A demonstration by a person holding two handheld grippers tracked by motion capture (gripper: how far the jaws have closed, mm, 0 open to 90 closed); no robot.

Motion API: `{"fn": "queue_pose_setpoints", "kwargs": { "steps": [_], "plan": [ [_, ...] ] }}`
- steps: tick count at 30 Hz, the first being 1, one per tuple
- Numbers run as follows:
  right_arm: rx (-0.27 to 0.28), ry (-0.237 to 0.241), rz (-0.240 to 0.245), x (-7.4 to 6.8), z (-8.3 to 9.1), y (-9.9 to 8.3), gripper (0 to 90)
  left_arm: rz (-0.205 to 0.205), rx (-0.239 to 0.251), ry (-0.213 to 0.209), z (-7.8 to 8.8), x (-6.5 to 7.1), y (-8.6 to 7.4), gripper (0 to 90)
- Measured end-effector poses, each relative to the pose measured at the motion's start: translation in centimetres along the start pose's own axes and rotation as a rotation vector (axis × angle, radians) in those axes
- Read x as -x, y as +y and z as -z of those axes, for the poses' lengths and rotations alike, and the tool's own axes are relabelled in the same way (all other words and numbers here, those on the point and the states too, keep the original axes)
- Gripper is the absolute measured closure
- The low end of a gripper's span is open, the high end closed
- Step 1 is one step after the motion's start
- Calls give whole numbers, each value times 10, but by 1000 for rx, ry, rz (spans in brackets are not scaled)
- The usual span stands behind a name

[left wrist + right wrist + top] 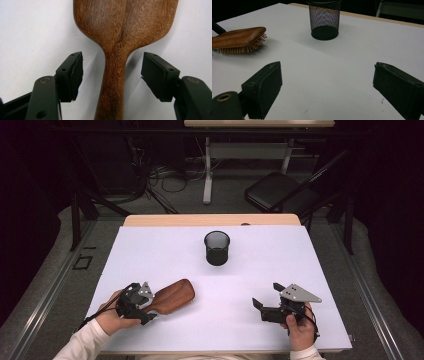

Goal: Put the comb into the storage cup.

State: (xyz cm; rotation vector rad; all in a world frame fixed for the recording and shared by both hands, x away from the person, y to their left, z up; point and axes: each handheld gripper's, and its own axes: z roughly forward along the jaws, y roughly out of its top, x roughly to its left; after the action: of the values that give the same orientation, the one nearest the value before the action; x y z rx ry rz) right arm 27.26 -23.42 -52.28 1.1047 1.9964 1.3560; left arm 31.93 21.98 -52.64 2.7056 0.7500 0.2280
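Nothing is lifted yet: your left gripper [112, 72] is spread around the wooden hairbrush [120, 37] handle, pads not touching; your right gripper [329, 90] is spread, empty; mesh cup [217, 248] waits.

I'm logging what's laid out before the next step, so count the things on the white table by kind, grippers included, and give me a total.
Wooden hairbrush: 1
Black mesh cup: 1
Handheld grippers: 2, the left gripper and the right gripper
Total: 4
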Motion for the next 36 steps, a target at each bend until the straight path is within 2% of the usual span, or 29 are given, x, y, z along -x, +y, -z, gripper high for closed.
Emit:
{"fn": "queue_pose_setpoints", "kwargs": {
  "steps": [2,6,11,15,22,36],
  "plan": [
    [0,1,-1,0,0,0,84,-8,-3,4,0,0,0,347],
    [-1,1,-1,0,0,0,88,-17,-3,-7,-1,1,1,426],
    [-2,2,0,0,0,0,88,-28,-12,6,-1,2,2,439],
    [-4,3,0,0,0,0,88,-35,-11,-2,-2,3,2,493],
    [-6,4,0,0,0,0,89,-31,-19,-21,-2,2,3,549],
    [-5,8,3,0,-1,-1,93,-19,-31,-16,-4,0,5,598]
  ]
}}
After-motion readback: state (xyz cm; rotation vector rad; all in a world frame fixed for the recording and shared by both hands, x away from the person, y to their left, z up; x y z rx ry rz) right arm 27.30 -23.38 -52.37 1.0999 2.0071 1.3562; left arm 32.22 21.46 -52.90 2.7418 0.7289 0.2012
